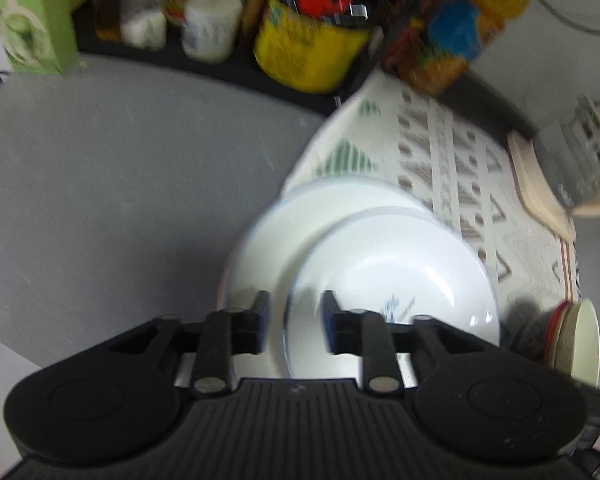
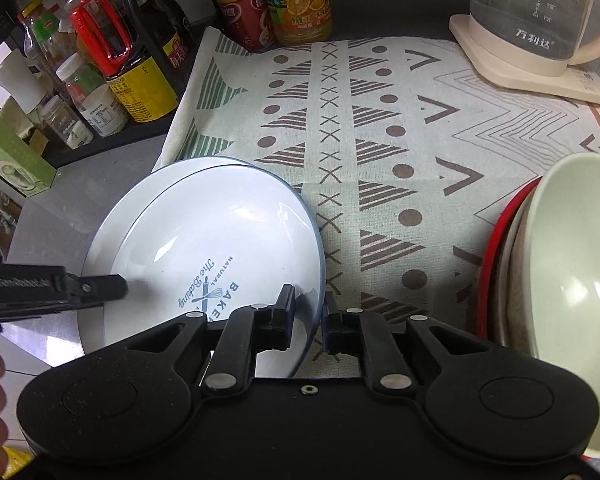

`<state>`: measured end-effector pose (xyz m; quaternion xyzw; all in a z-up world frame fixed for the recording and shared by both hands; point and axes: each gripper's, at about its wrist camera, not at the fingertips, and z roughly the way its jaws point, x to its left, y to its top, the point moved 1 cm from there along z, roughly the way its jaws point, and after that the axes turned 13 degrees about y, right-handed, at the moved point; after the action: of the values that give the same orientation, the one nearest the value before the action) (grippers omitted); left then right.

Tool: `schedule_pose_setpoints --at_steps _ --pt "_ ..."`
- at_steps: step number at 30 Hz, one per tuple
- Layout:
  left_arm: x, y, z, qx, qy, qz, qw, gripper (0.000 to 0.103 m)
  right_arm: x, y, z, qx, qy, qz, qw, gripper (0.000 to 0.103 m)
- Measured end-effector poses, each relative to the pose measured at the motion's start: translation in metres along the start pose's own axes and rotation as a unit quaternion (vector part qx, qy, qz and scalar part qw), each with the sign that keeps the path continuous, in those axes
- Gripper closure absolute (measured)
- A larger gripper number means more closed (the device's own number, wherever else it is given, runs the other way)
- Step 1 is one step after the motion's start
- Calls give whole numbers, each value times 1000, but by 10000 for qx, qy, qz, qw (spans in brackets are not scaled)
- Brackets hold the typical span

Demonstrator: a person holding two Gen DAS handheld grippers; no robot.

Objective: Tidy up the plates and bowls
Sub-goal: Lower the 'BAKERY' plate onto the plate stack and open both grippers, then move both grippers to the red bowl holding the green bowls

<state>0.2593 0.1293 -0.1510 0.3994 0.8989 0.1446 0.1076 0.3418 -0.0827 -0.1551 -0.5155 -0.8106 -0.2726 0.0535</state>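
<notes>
Black jaws of the right gripper filled the bottom of the right wrist view, clamped on the near rim of a white plate. That plate carried blue baking lettering and a whisk drawing, and nothing lay on it. It sat on top of a second white plate, whose edge showed along the left side. Both plates rested half on the grey worktop and half on a patterned cloth.

Seen from the left wrist view, which was blurred, the left gripper had its jaws apart, one on each side of the top plate's rim, with neither pad pressing on it.

At the right edge stood a tilted stack of bowls: a pale, empty bowl in front, then others behind it, the last with a red rim.

Further back, a glass kettle sat on its cream base. Bottles and jars crowded a black shelf at the back left, among them a yellow-labelled bottle and an orange juice bottle.
</notes>
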Motion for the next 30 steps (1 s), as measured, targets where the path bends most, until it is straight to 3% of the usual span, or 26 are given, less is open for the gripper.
schedule_pose_setpoints --at_steps 3,16,19,23,30 --pt "4 3 -7 -277 129 -68 9995 47 0 0 4 38 20 20 10000 88" --pt "17 -8 20 18 402 -58 9992 46 5 -3 16 169 -65 72 9998 82" --pt "19 -9 27 122 324 -124 9993 48 4 -5 13 217 -27 185 9996 82" --pt "19 -8 26 107 -1 -190 9998 69 5 -9 7 163 -12 216 9996 82" --pt "25 -7 26 135 -156 -277 9994 73 12 -15 5 76 -54 165 9998 81"
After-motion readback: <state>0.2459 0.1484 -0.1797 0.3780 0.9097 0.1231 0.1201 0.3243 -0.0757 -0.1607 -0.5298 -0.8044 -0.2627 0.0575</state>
